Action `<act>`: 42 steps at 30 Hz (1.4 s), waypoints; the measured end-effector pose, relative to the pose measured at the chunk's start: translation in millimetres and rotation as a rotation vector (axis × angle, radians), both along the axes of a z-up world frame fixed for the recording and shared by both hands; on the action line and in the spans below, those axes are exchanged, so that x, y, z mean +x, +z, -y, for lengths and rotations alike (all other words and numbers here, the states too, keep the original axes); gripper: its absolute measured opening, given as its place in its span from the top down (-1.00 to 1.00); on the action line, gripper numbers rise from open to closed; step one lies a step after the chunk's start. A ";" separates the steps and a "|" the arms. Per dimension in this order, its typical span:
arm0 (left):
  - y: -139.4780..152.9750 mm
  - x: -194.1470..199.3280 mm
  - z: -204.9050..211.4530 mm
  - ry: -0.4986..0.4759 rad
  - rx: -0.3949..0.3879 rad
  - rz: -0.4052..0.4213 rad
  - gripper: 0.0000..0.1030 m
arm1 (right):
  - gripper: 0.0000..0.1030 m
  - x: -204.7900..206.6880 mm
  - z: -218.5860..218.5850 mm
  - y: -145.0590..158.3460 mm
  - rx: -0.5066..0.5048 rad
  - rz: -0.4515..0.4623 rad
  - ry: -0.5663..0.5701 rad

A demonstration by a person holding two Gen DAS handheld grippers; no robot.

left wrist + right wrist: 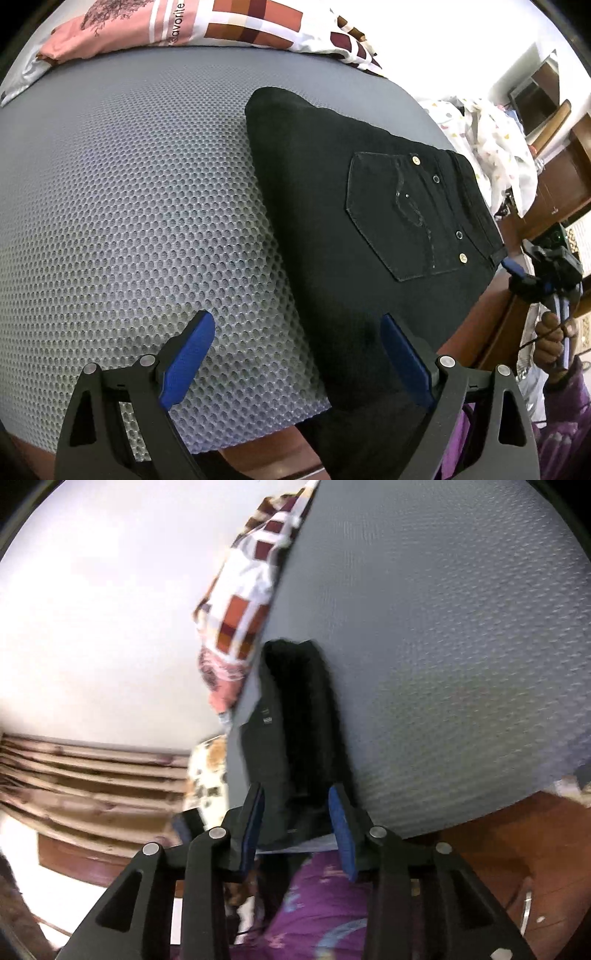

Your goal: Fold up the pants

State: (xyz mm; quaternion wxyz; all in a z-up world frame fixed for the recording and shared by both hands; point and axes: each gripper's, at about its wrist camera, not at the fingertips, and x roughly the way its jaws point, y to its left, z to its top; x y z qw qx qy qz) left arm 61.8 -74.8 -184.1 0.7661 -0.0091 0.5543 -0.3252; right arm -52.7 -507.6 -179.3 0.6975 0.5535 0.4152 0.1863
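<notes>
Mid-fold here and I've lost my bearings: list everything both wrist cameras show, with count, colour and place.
pants: one pair, black, folded, back pocket up, near the mat's edge
mesh mat: one, grey, honeycomb texture, under the pants
patterned bedding: one heap, white with maroon and orange blocks and pink, along the mat's far edge
spotted cloth: one, white with coloured spots, bunched beyond the pants
wooden furniture: brown, in the background
left gripper: black with blue pads, jaws wide, straddling the pants' near edge and the mat
right gripper: black with blue pads, jaws partly closed either side of the pants' edge; blur hides contact
hand: one, holding the right gripper
purple sleeve: one, below that hand
</notes>
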 end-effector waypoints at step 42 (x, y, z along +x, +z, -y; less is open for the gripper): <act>8.3 -8.2 -3.5 0.006 -0.023 0.012 -0.77 | -0.27 -9.4 -20.4 -14.5 0.097 -0.039 0.004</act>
